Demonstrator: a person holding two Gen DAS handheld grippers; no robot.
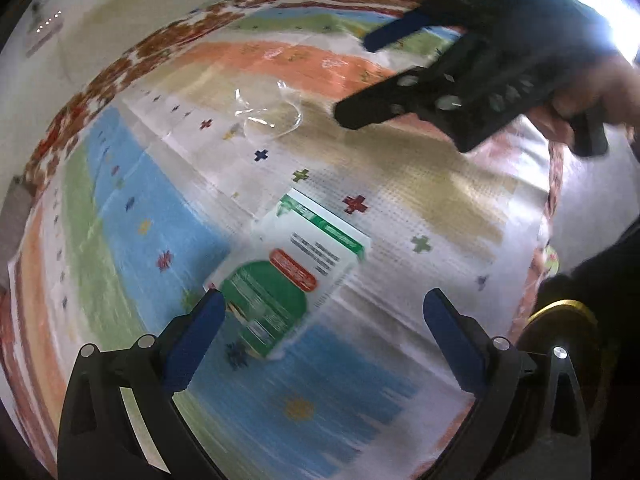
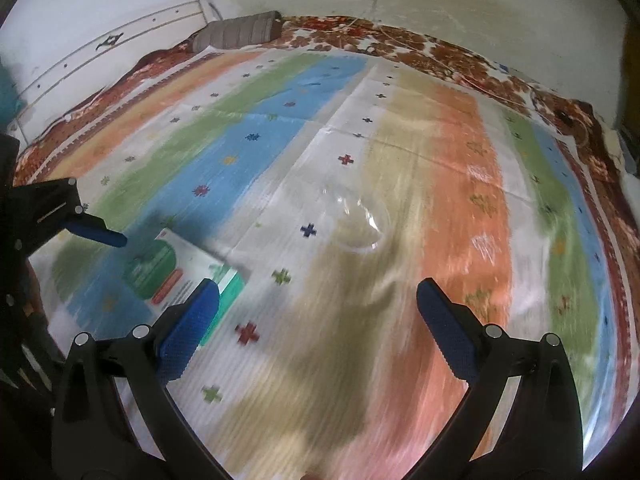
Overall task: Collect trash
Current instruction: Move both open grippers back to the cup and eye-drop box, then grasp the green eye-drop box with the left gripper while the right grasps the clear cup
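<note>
A flat white and green carton (image 1: 292, 268) lies on the striped mat just ahead of my left gripper (image 1: 320, 312), which is open and empty above it. The carton also shows in the right wrist view (image 2: 180, 268), by my right gripper's left finger. A clear plastic dome lid (image 1: 268, 110) lies farther out on the mat; in the right wrist view the lid (image 2: 358, 220) is ahead of my right gripper (image 2: 318, 300), which is open and empty. The right gripper also shows in the left wrist view (image 1: 420, 92), hovering near the lid.
The colourful striped mat (image 2: 460, 160) covers a bed with a red floral sheet (image 2: 400, 44) around its border. A grey rolled cushion (image 2: 240, 32) lies at the far edge by the wall. A round gold object (image 1: 560, 320) sits at the right in the left wrist view.
</note>
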